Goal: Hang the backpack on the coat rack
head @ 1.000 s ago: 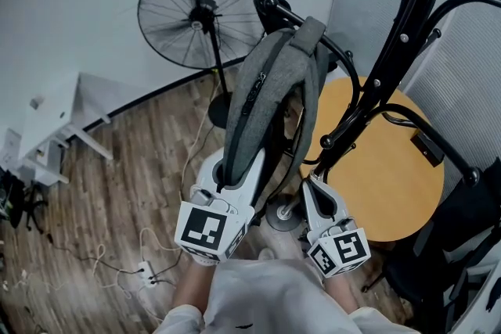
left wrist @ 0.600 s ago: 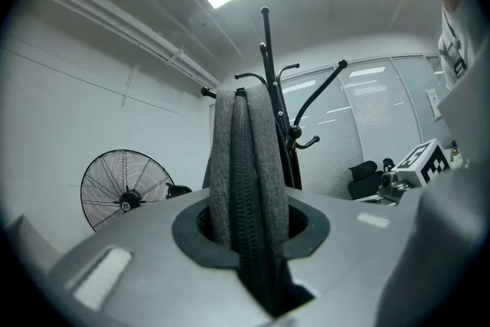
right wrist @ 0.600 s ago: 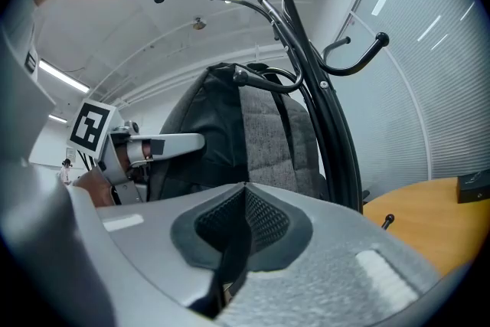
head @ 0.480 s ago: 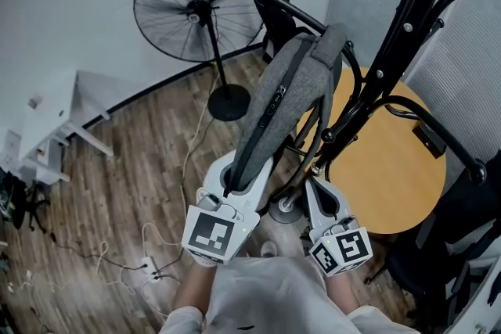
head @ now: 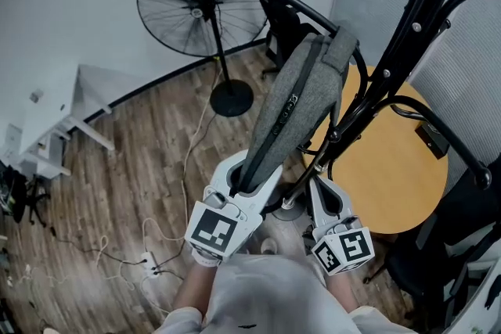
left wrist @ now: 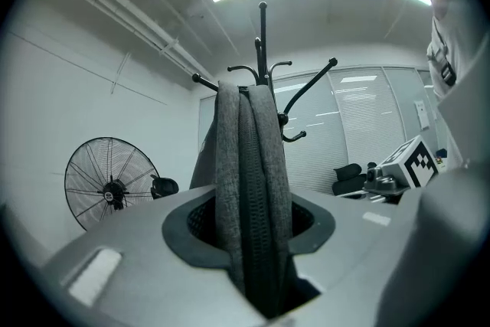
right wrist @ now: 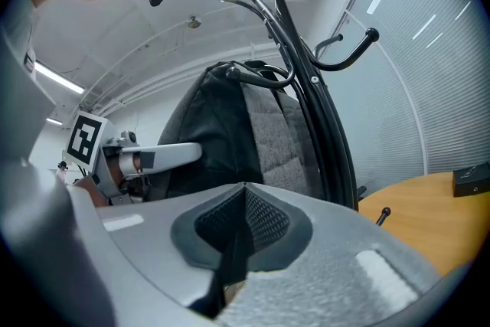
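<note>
The grey backpack [head: 297,105] hangs by its top from a hook arm of the black coat rack [head: 391,66] and slopes down to my left gripper [head: 249,182]. In the left gripper view its folded fabric [left wrist: 253,188] still runs between the jaws, which are opening; a dark gap shows beside it at the right jaw. The rack's hooks [left wrist: 262,34] rise behind it. My right gripper [head: 319,188] sits close to the rack's pole, shut on a thin black strap [right wrist: 230,264] of the backpack [right wrist: 230,134], beside the pole [right wrist: 314,96].
A standing fan [head: 200,0] is at the back left. A round wooden table [head: 391,176] lies behind the rack, with a mesh chair [head: 470,66] to its right. A white desk [head: 47,129] stands at the left; cables and a power strip [head: 149,268] lie on the wooden floor.
The backpack's top has swung right, closer to the rack's pole, and now hangs steeper. My left gripper has sunk a little with the bag's lower end. The right gripper has stayed put.
</note>
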`<control>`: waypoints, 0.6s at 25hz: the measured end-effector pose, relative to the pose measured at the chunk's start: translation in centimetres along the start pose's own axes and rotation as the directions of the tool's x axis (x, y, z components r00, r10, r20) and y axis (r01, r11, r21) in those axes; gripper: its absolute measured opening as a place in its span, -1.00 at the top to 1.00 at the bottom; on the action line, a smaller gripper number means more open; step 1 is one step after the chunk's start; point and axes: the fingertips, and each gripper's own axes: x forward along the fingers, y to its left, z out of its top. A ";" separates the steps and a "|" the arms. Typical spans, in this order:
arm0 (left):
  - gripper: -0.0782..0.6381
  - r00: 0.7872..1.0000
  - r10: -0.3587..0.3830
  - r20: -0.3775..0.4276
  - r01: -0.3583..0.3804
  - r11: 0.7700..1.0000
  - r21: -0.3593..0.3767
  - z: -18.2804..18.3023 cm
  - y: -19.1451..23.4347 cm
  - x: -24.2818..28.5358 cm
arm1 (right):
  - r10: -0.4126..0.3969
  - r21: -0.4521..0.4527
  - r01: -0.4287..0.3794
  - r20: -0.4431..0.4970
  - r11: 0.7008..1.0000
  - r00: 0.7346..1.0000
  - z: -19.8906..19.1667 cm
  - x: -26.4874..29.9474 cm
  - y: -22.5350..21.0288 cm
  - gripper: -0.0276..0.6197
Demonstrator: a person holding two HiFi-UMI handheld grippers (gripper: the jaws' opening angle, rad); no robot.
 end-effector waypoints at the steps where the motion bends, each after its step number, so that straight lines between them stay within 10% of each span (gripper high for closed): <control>1: 0.31 1.000 -0.011 0.002 0.011 1.000 -0.007 -0.1 -0.2 0.0 | 0.002 0.001 -0.002 -0.002 1.000 1.000 0.0 0.1 0.1 0.91; 15: 0.03 0.998 -0.046 -0.047 0.034 0.974 -0.223 -3.5 -1.2 -1.5 | 0.005 -0.006 -0.005 -0.007 1.000 1.000 0.0 0.7 0.3 0.91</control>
